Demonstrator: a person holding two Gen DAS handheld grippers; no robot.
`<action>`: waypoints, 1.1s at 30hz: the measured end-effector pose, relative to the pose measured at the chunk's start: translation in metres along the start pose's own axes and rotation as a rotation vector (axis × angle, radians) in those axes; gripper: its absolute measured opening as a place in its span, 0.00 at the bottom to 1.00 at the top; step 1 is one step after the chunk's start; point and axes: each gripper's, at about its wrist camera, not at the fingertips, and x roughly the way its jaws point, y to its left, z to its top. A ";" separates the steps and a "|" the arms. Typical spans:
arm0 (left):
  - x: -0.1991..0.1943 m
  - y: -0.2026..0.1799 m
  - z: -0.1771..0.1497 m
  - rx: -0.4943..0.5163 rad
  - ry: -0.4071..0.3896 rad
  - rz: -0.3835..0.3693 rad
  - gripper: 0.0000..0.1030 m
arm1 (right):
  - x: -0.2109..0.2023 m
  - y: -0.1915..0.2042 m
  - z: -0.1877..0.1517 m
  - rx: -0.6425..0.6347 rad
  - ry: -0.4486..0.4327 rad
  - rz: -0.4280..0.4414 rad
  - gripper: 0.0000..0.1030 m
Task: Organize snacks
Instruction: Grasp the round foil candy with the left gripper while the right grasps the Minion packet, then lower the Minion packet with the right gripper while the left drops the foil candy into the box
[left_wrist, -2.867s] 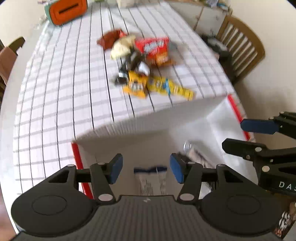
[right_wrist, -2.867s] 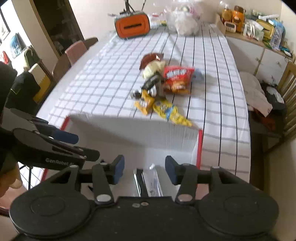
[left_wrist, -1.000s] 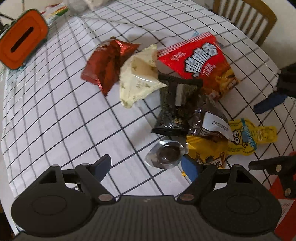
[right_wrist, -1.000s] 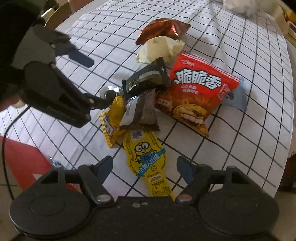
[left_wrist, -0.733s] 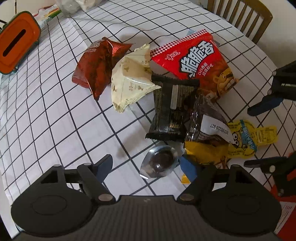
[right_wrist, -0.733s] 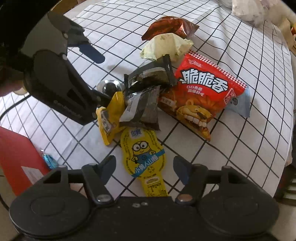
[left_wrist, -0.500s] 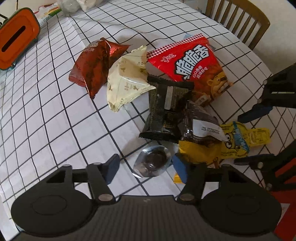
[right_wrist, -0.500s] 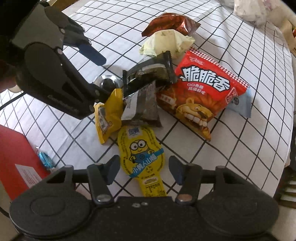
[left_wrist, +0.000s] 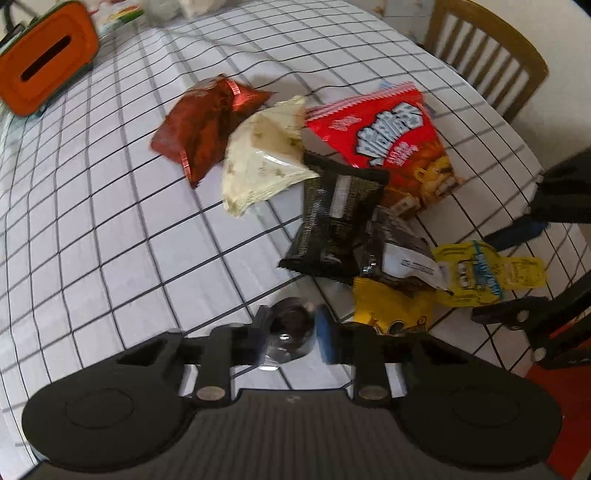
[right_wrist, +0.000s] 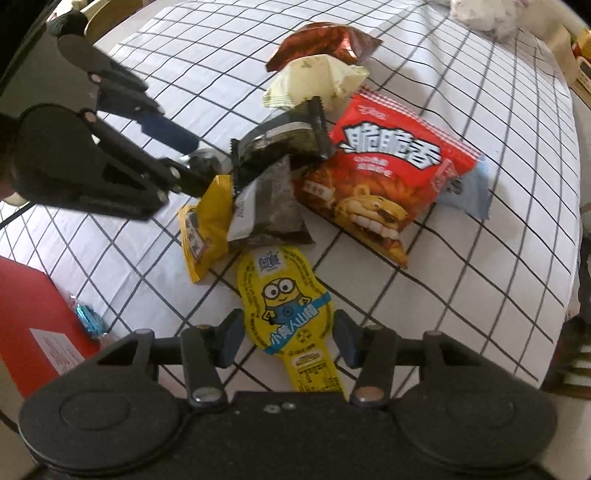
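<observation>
Left gripper (left_wrist: 291, 328): jaws closing on a small clear-wrapped dark sweet (left_wrist: 290, 332); both pads look pressed to its sides, low on the checked tablecloth (left_wrist: 92, 221).
Right gripper (right_wrist: 288, 341): jaws partly spread and straddling the narrow end of the yellow cartoon pouch (right_wrist: 286, 306); whether the pads touch it, I cannot tell.
Pile just beyond: a yellow packet (right_wrist: 207, 229) and two dark packets (right_wrist: 280, 144), overlapping each other.
Further back: a big red snack bag (right_wrist: 388, 173), a cream packet (right_wrist: 314, 81), a brown foil packet (right_wrist: 321, 42).
Under the red bag: a pale blue packet (right_wrist: 469, 192) peeks out.
Table edge: red box (right_wrist: 29, 317) beside the left gripper.
Far corner: orange case (left_wrist: 44, 55); wooden chair (left_wrist: 484, 48) beyond the table.
</observation>
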 end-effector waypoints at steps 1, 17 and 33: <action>-0.001 0.003 -0.001 -0.017 -0.002 0.002 0.24 | -0.002 -0.002 -0.002 0.010 -0.003 0.000 0.49; -0.023 0.043 -0.019 -0.276 -0.038 -0.026 0.24 | -0.047 -0.025 -0.026 0.208 -0.122 0.002 0.49; -0.126 0.022 -0.046 -0.293 -0.194 -0.083 0.24 | -0.139 0.004 -0.059 0.240 -0.311 0.030 0.49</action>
